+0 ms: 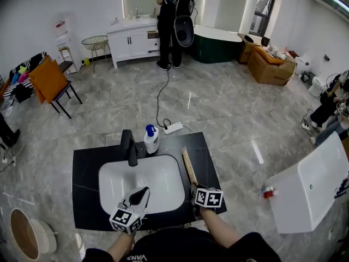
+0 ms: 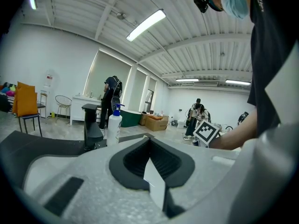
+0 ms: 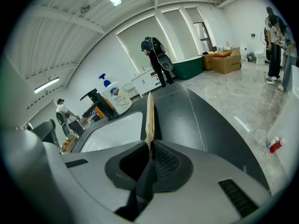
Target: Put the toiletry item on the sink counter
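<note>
At the lower middle of the head view, the right gripper (image 1: pixel 194 187) is clamped on the near end of the toiletry item (image 1: pixel 188 165), a long flat tan strip. It reaches over the black counter (image 1: pixel 87 168) along the right edge of the white basin (image 1: pixel 163 179). In the right gripper view the item (image 3: pixel 149 118) stands on edge between the closed jaws; whether it touches the counter I cannot tell. The left gripper (image 1: pixel 143 192) hangs over the basin's front with its jaws together and nothing in them. Behind the basin stand a black faucet (image 1: pixel 130 146) and, just right of it, a soap bottle (image 1: pixel 151 139) with a blue pump, both apart from the item's far end. On the floor beyond the counter lies a white power strip (image 1: pixel 173 127); at lower right a white tub (image 1: pixel 311 184) leans, with a small red-and-white thing (image 1: pixel 268 192) beside it
</note>
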A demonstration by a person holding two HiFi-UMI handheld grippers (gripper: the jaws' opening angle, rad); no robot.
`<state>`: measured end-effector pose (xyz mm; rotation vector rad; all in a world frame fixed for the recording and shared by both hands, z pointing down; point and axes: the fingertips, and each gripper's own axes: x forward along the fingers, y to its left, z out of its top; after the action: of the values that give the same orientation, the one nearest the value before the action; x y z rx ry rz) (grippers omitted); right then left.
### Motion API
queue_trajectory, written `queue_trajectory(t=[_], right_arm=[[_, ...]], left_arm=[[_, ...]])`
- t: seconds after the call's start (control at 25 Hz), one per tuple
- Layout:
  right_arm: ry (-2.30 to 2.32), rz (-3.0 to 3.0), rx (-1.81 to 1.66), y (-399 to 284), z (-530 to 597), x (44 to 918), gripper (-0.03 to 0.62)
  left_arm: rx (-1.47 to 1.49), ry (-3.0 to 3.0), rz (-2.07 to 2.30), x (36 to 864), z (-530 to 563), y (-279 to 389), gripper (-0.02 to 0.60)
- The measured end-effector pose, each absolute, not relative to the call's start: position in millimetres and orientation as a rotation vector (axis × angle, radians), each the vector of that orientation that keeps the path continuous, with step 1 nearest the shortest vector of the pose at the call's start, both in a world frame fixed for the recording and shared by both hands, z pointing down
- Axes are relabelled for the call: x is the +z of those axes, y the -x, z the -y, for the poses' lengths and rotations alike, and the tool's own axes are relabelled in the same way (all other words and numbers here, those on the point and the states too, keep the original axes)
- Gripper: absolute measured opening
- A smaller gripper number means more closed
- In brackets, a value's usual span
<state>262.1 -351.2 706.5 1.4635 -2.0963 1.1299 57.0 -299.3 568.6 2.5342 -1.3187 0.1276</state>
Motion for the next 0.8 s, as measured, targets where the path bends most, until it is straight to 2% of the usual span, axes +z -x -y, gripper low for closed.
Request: queue_trajectory(t=[0.8], right_arm=[[-1.527,2.044,1.001,-270.3,360.0,699.9,0.114]], left_arm=[[0.154,-2.559,1.262,563.3,304.5,-58.4,0.006]])
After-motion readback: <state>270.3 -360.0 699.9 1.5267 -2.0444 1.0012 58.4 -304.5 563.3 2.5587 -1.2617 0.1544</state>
